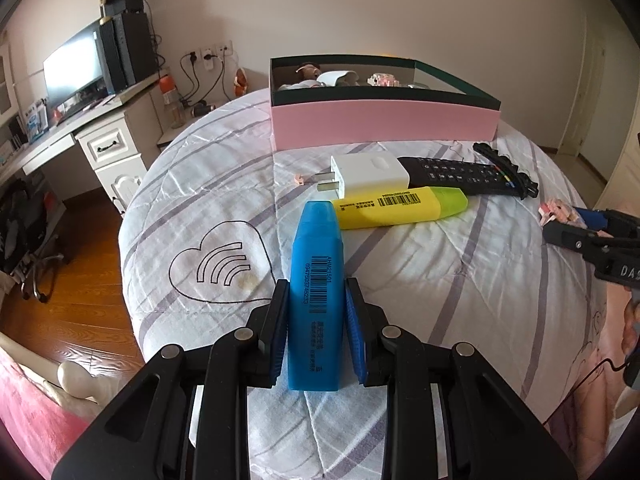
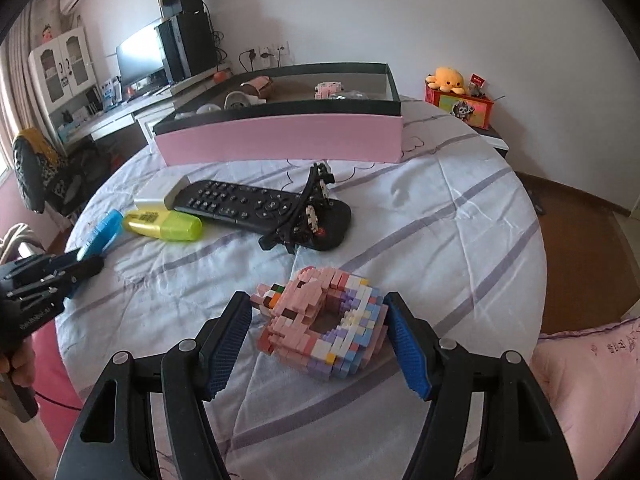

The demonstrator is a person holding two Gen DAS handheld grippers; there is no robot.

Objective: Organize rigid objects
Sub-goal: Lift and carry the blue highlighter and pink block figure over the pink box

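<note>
My left gripper [image 1: 316, 312] is shut on a blue highlighter [image 1: 318, 280] that lies on the bed quilt [image 1: 460, 280]. Beyond it lie a yellow highlighter [image 1: 400, 208], a white charger plug [image 1: 368, 172], a black remote [image 1: 460, 172] and a black chain-like piece [image 1: 504, 168]. My right gripper [image 2: 320, 340] is open, its fingers on either side of a pink brick-built model [image 2: 320, 320], apart from it. The pink box [image 2: 280, 136] stands at the far side of the bed and holds several small items; it also shows in the left wrist view [image 1: 384, 124].
A desk [image 1: 60, 132] with a monitor [image 1: 72, 68] stands left of the bed. A red box with a yellow plush [image 2: 460, 96] sits at the back right. A pink pillow [image 2: 588, 360] lies at the right. Wooden floor [image 1: 80, 260] lies left of the bed.
</note>
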